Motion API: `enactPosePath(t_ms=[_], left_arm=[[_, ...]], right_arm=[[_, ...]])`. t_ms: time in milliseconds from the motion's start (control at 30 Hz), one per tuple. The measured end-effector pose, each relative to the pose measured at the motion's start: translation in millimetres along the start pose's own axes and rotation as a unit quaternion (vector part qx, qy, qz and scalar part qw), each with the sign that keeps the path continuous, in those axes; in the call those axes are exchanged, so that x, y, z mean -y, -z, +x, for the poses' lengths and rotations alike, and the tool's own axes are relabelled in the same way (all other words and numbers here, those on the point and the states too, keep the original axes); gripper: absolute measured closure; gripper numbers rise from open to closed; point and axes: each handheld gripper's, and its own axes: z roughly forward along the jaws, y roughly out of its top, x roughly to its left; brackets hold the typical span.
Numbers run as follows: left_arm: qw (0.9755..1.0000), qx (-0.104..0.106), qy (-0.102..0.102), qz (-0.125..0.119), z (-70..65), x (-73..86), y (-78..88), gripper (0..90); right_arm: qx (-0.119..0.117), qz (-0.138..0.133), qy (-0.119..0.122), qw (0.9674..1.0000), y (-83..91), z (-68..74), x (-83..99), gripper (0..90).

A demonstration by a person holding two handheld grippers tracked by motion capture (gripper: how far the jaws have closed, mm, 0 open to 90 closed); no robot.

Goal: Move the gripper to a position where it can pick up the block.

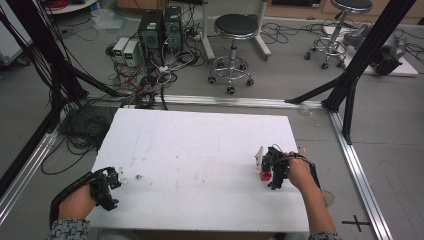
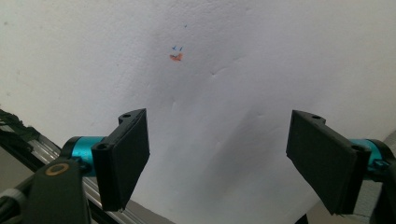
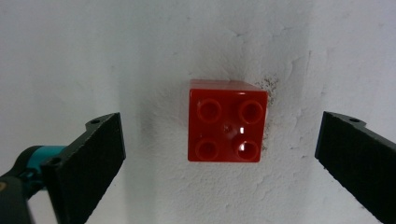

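Right tongs [image 3: 219, 154] gape around one red four-stud block [image 3: 226, 122].

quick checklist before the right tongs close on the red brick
1. Right tongs open wide: ok.
2. Red brick lies between the jaws, roughly centred: ok.
3. Brick sits studs up, flat on the white table: ok.
4. Nothing else between the jaws: ok.
5. Jaws low enough to catch the brick's sides: cannot tell.
6. Left tongs open, over bare table, far from the brick: ok.
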Motion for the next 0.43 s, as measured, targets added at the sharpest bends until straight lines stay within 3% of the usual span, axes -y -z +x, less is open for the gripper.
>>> enactPosePath(t_ms=[433], left_arm=[[1.0000,0.001,0.001,-0.001,0.3,0.2,0.3,21.6]], right_arm=[[-0.007,0.006,0.002,1.0000,-5.7,0.5,-4.2,0.8]])
